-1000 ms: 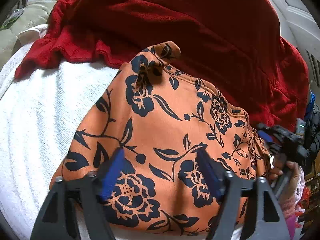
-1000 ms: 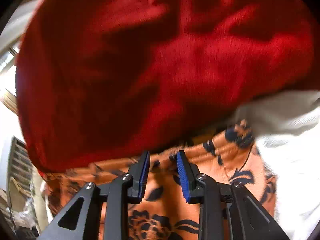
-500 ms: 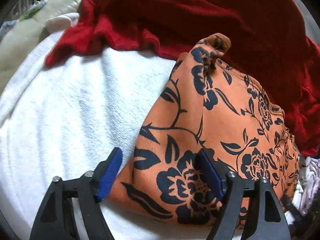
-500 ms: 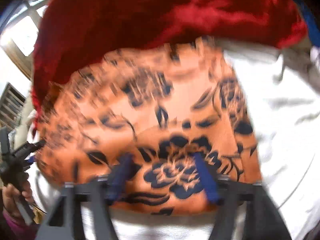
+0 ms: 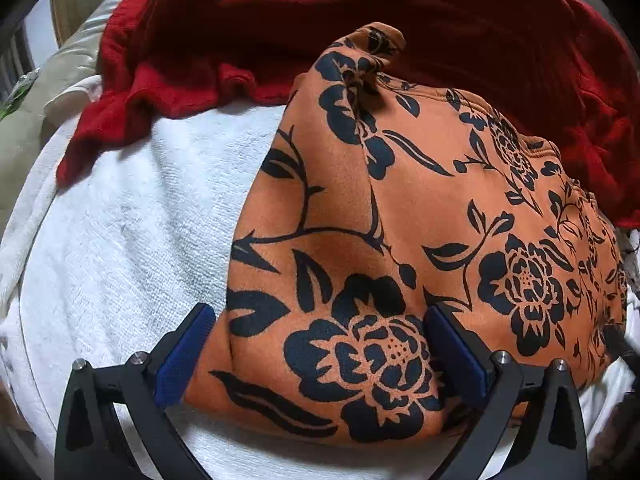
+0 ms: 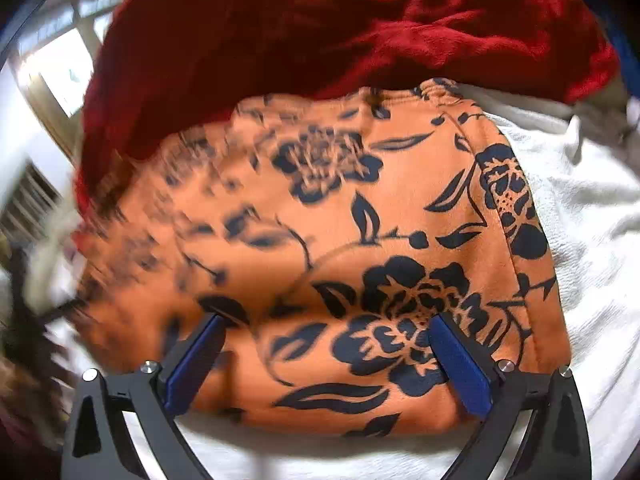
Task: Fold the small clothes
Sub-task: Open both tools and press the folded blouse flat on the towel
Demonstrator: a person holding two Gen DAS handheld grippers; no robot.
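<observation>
An orange garment with a black flower print (image 5: 400,220) lies folded on a white towel (image 5: 132,240). It also shows in the right wrist view (image 6: 340,240). My left gripper (image 5: 320,340) is open, its blue pads either side of the garment's near left corner, holding nothing. My right gripper (image 6: 328,344) is open above the garment's near edge, holding nothing. The garment's far edge touches a red cloth.
A red fleece cloth (image 5: 360,20) is heaped behind the garment; it also shows in the right wrist view (image 6: 320,20). A beige cushion (image 5: 24,120) lies at far left. A window (image 6: 60,64) is at upper left of the right view.
The right gripper opened wide and drew back from the red cloth toward the garment's near edge. The left gripper shifted left toward the garment's corner and stayed open.
</observation>
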